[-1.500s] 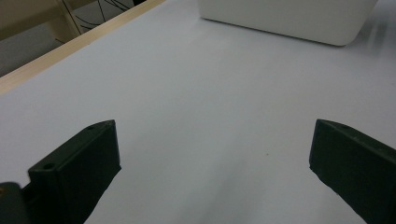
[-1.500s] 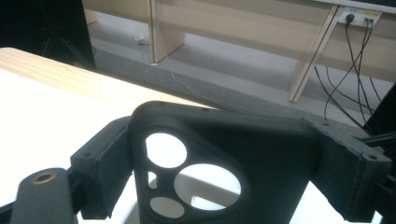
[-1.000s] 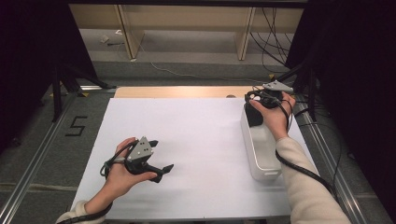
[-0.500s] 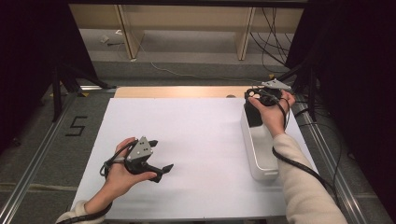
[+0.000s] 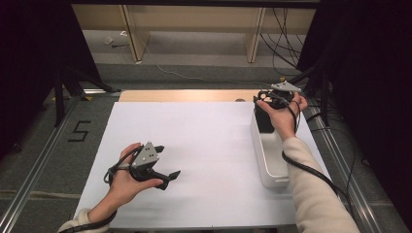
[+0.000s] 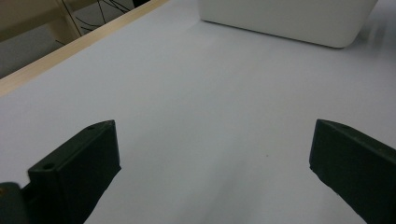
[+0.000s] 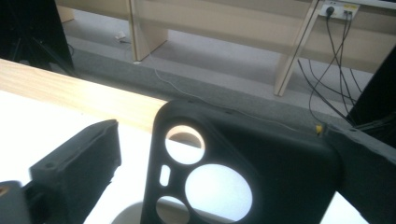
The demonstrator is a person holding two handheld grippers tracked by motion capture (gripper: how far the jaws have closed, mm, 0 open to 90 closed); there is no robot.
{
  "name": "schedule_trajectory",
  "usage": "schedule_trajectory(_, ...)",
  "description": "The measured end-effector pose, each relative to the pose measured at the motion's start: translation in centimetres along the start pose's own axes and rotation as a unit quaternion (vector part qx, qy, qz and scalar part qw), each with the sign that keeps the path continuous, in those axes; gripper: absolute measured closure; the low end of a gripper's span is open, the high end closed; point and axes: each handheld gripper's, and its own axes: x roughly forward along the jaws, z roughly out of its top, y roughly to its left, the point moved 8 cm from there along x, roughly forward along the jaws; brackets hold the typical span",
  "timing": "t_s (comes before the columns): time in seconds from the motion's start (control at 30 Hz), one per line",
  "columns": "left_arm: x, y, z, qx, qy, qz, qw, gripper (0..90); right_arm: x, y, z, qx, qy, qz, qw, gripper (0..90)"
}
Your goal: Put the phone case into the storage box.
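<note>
The black phone case (image 7: pixel 243 172) stands upright between the jaws of the right gripper (image 5: pixel 268 104), at the right of the high view, over the far end of the white tray (image 5: pixel 270 160). These jaws have just been opening and now stand wide; the left one is clear of the case, the right one touches it or nearly so. The tray's long axis runs down the frame. The left gripper (image 5: pixel 163 165), wide and empty, rests well apart at lower left.
</note>
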Motion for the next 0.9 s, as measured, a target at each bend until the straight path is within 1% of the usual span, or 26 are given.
schedule_trajectory(0.27,0.0,0.0,0.0,-0.001,0.0,0.0,1.0,1.0,-0.5,-0.1,0.3,0.0,-0.007,-0.013,0.9999,0.3)
schedule_trajectory(0.4,0.0,0.0,0.0,-0.001,0.0,0.0,1.0,1.0,-0.8,-0.2,0.6,-0.01,-0.018,-0.022,0.9996,0.3)
schedule_trajectory(0.5,0.0,0.0,0.0,-0.001,0.0,0.0,1.0,1.0,-1.0,-0.1,0.7,-0.013,-0.021,-0.024,0.9994,0.4)
schedule_trajectory(0.57,0.0,0.0,0.0,-0.001,0.0,0.0,1.0,1.0,-1.3,0.0,0.8,-0.01,-0.022,-0.019,0.9995,0.4)
schedule_trajectory(0.8,0.0,0.0,0.0,-0.001,0.0,0.001,1.0,1.0,-2.0,0.5,1.0,-0.017,-0.032,-0.017,0.9992,0.4)
schedule_trajectory(0.9,0.0,-0.1,0.1,-0.002,0.0,0.001,1.0,1.0,-2.4,0.8,1.3,-0.015,-0.038,-0.012,0.9991,0.7)
